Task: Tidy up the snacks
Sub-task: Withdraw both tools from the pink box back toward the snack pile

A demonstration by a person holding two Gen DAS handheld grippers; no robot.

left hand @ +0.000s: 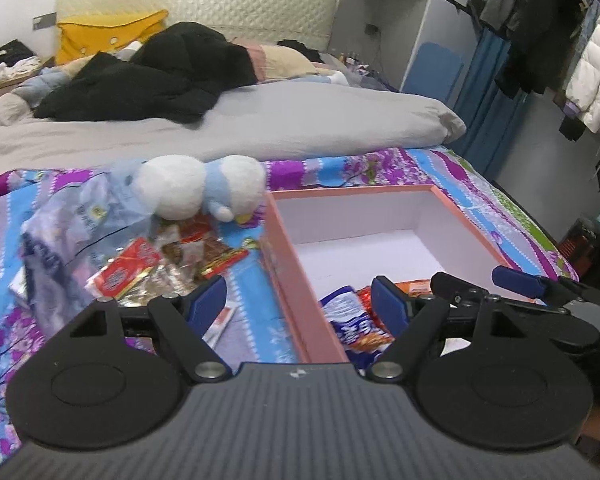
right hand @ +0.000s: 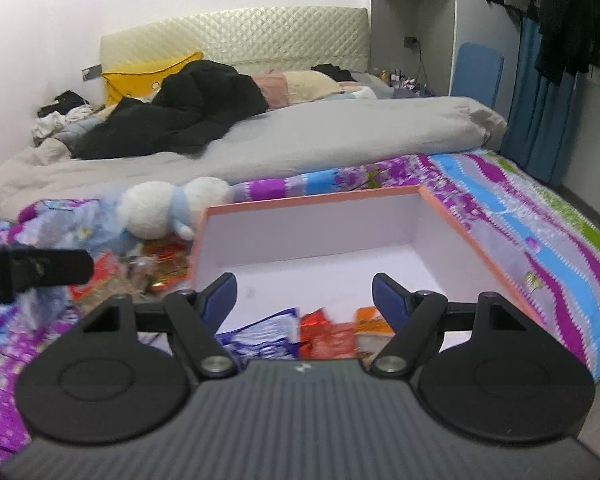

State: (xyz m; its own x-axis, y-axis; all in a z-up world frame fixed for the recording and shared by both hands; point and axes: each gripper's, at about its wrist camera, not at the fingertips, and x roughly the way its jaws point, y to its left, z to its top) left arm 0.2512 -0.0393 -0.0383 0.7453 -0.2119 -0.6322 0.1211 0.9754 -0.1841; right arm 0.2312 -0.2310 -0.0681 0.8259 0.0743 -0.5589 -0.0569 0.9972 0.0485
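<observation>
A pink box (left hand: 285, 264) with a white inside lies open on the bed. At its near end lie a blue-and-white packet (left hand: 346, 314) and red and orange packets (left hand: 380, 334). Left of the box is a pile of loose red and gold snack packets (left hand: 140, 274). My left gripper (left hand: 300, 300) hangs open and holds nothing above the box's left wall. My right gripper (left hand: 478, 280) is beside it over the box. In the right wrist view my right gripper (right hand: 305, 298) is open and empty above the blue-and-white packet (right hand: 260, 336) and a red packet (right hand: 324, 336) in the box (right hand: 312, 203).
A white and blue plush toy (left hand: 188, 192) lies behind the snack pile, next to a crumpled plastic bag (left hand: 60, 236). A grey duvet (left hand: 300, 120) and black clothes (left hand: 160, 76) cover the far bed. Hanging coats (left hand: 592, 68) line the right side.
</observation>
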